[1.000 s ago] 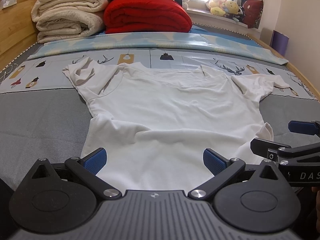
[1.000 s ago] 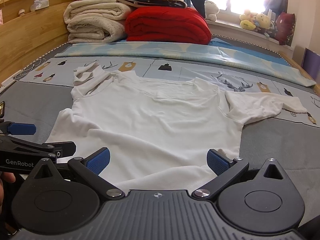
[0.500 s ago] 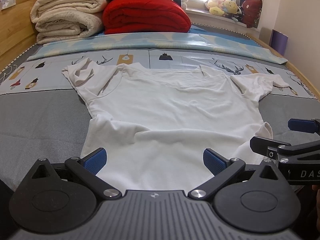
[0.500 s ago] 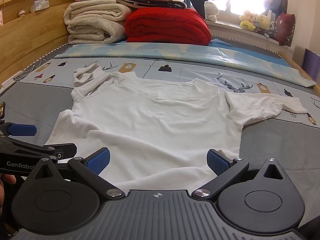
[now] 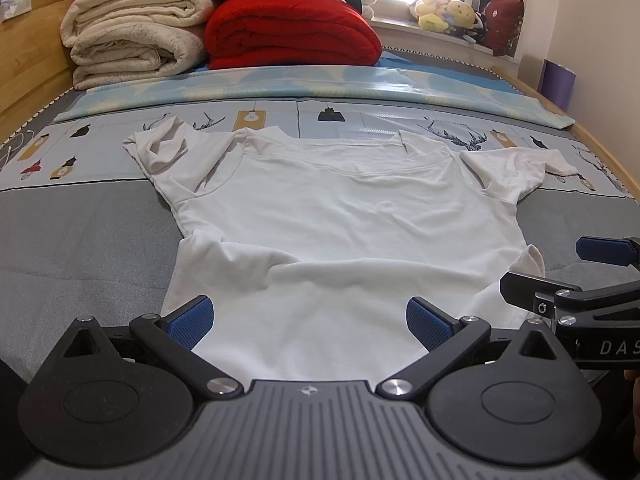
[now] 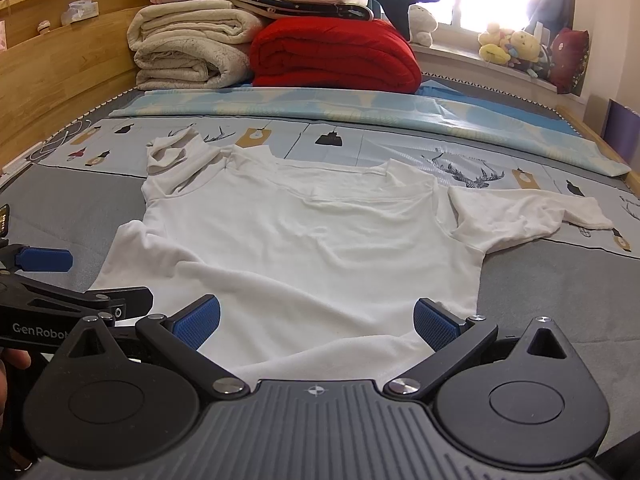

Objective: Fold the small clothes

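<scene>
Now | white T-shirt [image 5: 320, 216] hem between wide-spread jaws | left gripper [image 5: 308, 316], right gripper [image 6: 316, 318] empty

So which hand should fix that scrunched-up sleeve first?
Probably the left. The crumpled sleeve is on the shirt's left side, nearer the open left tongs. The right tongs sit toward the other, flatter sleeve.

Almost nothing has changed: the left gripper [image 5: 308, 318] has edged a touch nearer the white T-shirt [image 5: 340, 220], whose hem sits slightly lower between its fingers.
</scene>
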The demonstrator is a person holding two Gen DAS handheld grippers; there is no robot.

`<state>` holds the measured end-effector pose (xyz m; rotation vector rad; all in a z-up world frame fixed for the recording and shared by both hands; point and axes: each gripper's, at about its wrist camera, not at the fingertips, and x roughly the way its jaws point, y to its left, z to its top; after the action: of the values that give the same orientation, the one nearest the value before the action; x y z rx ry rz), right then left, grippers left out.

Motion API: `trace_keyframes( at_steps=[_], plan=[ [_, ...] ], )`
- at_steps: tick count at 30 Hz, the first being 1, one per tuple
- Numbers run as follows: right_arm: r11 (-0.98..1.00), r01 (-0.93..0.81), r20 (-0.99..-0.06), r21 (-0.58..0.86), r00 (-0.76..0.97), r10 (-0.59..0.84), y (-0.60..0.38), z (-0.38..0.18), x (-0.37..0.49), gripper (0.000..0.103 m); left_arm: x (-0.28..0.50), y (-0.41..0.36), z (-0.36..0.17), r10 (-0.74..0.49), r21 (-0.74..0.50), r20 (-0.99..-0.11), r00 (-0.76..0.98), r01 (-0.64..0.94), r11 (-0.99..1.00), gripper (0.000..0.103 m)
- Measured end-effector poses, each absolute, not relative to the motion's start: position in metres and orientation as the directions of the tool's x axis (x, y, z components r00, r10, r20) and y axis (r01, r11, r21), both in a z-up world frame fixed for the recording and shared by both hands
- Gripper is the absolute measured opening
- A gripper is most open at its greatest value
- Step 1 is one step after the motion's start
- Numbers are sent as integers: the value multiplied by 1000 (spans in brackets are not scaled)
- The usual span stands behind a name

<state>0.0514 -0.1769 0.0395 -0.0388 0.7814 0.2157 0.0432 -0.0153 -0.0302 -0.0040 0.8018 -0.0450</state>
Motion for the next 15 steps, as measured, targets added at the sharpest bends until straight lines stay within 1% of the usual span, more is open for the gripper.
trace_keyframes(
  at_steps=[7, 11, 15],
  plan=[
    [978, -204, -698, 43, 694, 176, -179, 43, 52, 101, 43, -16, -30, -41, -21, -718, 695, 38, 999, 103],
    [977, -208, -695, 43, 697, 179, -180, 43, 52, 96, 43, -15, -30, -41, -21, -718, 695, 38, 999, 103],
    [978, -205, -692, 49, 699, 181, -179, 43, 51, 96, 43, -16, -29, -39, -19, -714, 699, 36, 999, 103]
  ],
)
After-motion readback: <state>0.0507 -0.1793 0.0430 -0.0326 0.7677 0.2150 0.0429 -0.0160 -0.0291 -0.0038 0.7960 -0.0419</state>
